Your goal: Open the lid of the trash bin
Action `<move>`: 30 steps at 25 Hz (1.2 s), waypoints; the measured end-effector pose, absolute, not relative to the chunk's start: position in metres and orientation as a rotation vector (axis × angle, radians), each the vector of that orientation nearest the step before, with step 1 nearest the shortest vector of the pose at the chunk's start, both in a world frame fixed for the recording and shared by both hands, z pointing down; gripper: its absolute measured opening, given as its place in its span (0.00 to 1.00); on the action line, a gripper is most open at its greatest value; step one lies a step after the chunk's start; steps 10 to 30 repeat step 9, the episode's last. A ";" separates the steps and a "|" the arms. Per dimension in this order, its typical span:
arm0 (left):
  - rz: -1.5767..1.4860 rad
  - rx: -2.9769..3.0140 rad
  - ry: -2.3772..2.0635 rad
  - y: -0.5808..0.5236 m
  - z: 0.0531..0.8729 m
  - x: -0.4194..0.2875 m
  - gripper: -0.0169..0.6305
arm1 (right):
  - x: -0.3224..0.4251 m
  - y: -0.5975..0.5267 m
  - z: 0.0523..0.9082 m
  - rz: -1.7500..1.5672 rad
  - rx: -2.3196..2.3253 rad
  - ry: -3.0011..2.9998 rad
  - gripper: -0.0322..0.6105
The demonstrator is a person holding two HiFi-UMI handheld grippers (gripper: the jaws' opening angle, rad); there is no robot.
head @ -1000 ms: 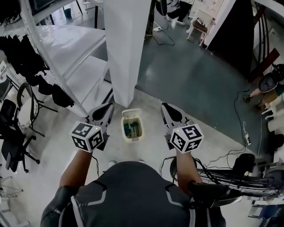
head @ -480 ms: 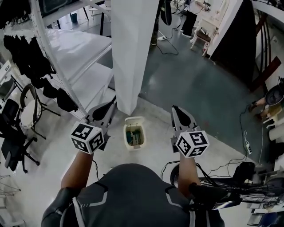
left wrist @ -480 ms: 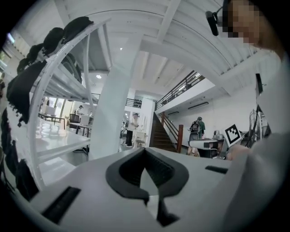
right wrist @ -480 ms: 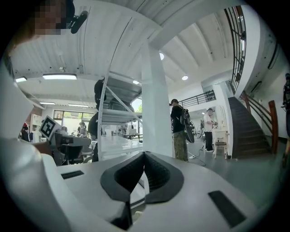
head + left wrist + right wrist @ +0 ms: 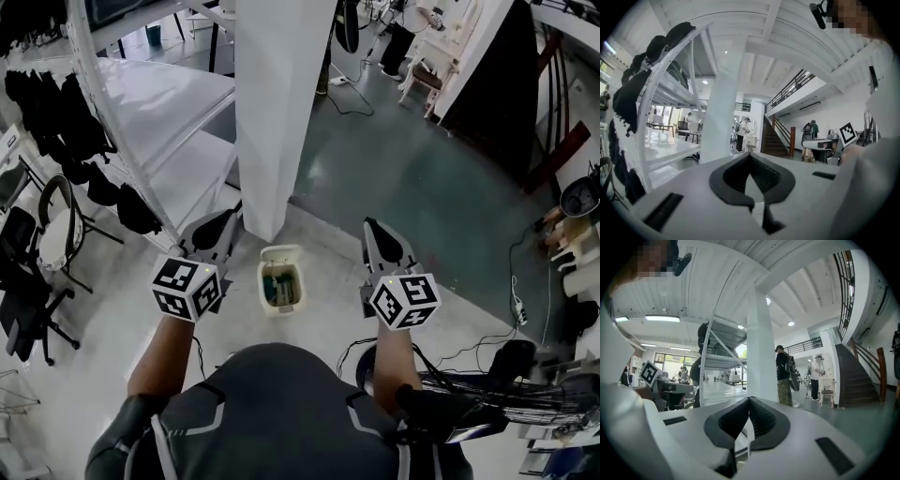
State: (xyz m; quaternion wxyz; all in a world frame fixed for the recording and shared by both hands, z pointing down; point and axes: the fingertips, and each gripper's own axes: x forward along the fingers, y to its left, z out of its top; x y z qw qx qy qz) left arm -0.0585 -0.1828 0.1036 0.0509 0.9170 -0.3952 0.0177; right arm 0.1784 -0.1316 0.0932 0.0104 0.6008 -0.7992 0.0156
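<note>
On the floor below me stands a small cream trash bin (image 5: pixel 280 279). Its top faces the head view and greenish contents show inside; the pale lid sits at its far edge. My left gripper (image 5: pixel 219 231) hangs left of the bin and my right gripper (image 5: pixel 376 238) hangs right of it, both well above it and apart from it. In the left gripper view the left gripper (image 5: pixel 750 157) has its black pads meeting at the tip, with nothing between them. The right gripper (image 5: pixel 750 400) looks the same in its own view. Neither gripper view shows the bin.
A white square pillar (image 5: pixel 277 112) rises just behind the bin. White shelving (image 5: pixel 159 103) hung with dark garments runs to the left, with black chairs (image 5: pixel 28 281) beside it. Cables and a wire rack (image 5: pixel 506 380) lie at the right. People (image 5: pixel 785 376) stand in the distance.
The head view has shifted slightly forward. My right gripper has drifted a little to the right and lower in the picture. Both grippers stay shut on either side of the bin.
</note>
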 end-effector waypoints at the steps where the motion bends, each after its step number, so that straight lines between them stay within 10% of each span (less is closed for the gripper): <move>1: 0.052 2.783 -1.201 -0.183 0.105 -0.060 0.04 | 0.177 -0.132 0.094 0.047 1.873 -2.493 0.09; 30: 0.038 2.782 -1.233 -0.182 0.107 -0.067 0.04 | 0.172 -0.131 0.092 0.041 1.893 -2.490 0.09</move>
